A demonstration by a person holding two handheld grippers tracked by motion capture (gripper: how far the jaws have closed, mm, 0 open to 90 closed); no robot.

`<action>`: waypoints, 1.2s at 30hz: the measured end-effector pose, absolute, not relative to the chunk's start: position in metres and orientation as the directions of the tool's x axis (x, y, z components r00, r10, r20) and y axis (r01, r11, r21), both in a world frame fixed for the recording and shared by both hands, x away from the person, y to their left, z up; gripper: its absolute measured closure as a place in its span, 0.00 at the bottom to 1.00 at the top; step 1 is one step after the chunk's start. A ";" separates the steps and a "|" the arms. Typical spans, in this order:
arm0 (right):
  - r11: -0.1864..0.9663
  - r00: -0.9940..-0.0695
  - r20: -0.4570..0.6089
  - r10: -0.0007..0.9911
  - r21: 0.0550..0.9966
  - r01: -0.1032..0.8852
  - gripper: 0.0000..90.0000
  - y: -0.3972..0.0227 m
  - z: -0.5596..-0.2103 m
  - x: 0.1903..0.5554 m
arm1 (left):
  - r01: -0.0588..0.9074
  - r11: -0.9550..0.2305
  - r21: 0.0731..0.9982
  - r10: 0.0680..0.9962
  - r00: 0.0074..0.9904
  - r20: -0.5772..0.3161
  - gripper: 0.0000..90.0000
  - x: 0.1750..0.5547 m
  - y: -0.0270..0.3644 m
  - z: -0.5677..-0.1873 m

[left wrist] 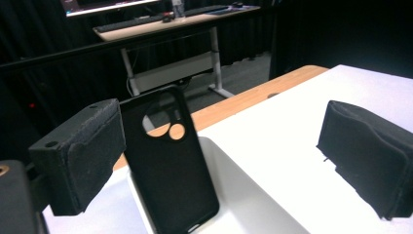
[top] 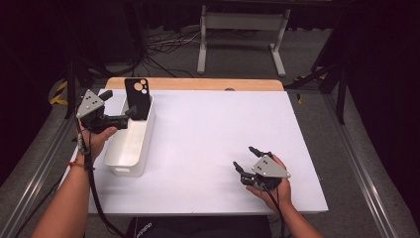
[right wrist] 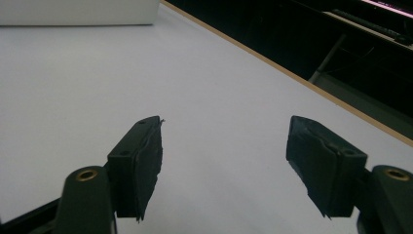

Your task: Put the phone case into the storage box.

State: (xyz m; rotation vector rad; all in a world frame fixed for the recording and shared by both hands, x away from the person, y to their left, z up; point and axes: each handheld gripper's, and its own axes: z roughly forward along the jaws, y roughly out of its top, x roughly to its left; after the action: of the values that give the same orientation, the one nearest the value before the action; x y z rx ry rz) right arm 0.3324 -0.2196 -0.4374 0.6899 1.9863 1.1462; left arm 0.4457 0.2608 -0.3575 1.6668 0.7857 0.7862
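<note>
A black phone case (top: 137,98) with round camera cut-outs stands upright in the far end of a white bin (top: 130,148) at the table's left. My left gripper (top: 120,104) is held level just left of the case, open. In the left gripper view the case (left wrist: 170,165) stands between the wide-apart jaws, close by the left pad (left wrist: 87,156); the right pad is well clear of it. The bin's inner wall (left wrist: 243,195) shows below. My right gripper (top: 244,157) rests low over the white table near the front right, open with nothing between its fingers (right wrist: 141,161).
The white tabletop (top: 213,134) has a wooden strip (top: 198,83) along its far edge. Behind it stand a desk frame (top: 242,29) and floor cables. Metal rails run along both sides of the table.
</note>
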 end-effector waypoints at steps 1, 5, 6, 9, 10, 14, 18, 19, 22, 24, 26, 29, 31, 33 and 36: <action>0.459 -0.591 -0.324 0.739 0.884 0.090 0.34 -0.219 -0.437 0.332 | 0.105 -0.206 0.973 0.817 0.565 0.112 0.05 0.444 0.260 -0.357; 0.453 -0.597 -0.316 0.737 0.887 0.089 0.34 -0.218 -0.436 0.333 | 0.087 -0.209 0.974 0.811 0.573 0.122 0.06 0.436 0.257 -0.356; 0.454 -0.600 -0.317 0.734 0.887 0.087 0.34 -0.218 -0.436 0.333 | 0.081 -0.206 0.975 0.810 0.573 0.123 0.06 0.434 0.257 -0.356; 0.455 -0.606 -0.318 0.730 0.886 0.084 0.34 -0.217 -0.437 0.332 | 0.074 -0.206 0.976 0.806 0.578 0.127 0.06 0.430 0.256 -0.355; 0.455 -0.608 -0.317 0.728 0.886 0.083 0.34 -0.217 -0.437 0.332 | 0.069 -0.206 0.976 0.803 0.582 0.128 0.06 0.427 0.255 -0.354; 0.462 -0.615 -0.321 0.721 0.883 0.082 0.34 -0.216 -0.438 0.332 | 0.042 -0.215 0.976 0.782 0.606 0.146 0.06 0.419 0.250 -0.354; 0.469 -0.618 -0.327 0.716 0.879 0.079 0.34 -0.214 -0.439 0.331 | 0.030 -0.222 0.975 0.768 0.621 0.155 0.07 0.412 0.245 -0.354; 0.470 -0.618 -0.326 0.715 0.879 0.081 0.34 -0.214 -0.438 0.331 | 0.029 -0.226 0.974 0.765 0.624 0.159 0.07 0.411 0.244 -0.354; 0.468 -0.616 -0.326 0.717 0.881 0.078 0.34 -0.214 -0.438 0.330 | 0.023 -0.240 0.971 0.749 0.640 0.170 0.07 0.405 0.240 -0.356; 0.470 -0.615 -0.328 0.717 0.879 0.079 0.34 -0.213 -0.437 0.331 | 0.018 -0.241 0.970 0.743 0.647 0.173 0.07 0.402 0.237 -0.357; 0.469 -0.615 -0.327 0.718 0.880 0.079 0.34 -0.212 -0.437 0.331 | 0.015 -0.246 0.969 0.736 0.653 0.177 0.07 0.399 0.235 -0.357; 0.467 -0.615 -0.326 0.718 0.881 0.080 0.33 -0.212 -0.437 0.331 | 0.015 -0.253 0.967 0.732 0.657 0.181 0.07 0.397 0.232 -0.358; 0.466 -0.615 -0.325 0.719 0.881 0.080 0.33 -0.212 -0.437 0.331 | 0.012 -0.261 0.965 0.725 0.663 0.188 0.07 0.394 0.229 -0.359; 0.466 -0.616 -0.325 0.717 0.881 0.079 0.33 -0.212 -0.437 0.331 | 0.007 -0.267 0.964 0.723 0.663 0.195 0.07 0.391 0.226 -0.359; 0.467 -0.620 -0.325 0.714 0.881 0.076 0.33 -0.211 -0.437 0.330 | 0.001 -0.267 0.964 0.714 0.672 0.197 0.07 0.386 0.222 -0.359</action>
State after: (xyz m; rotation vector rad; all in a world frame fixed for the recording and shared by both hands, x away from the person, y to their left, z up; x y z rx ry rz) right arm 0.3296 -0.2112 -0.4366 0.6545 2.0149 1.1624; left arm 0.3864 0.2225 -0.3588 1.7204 0.5801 0.7608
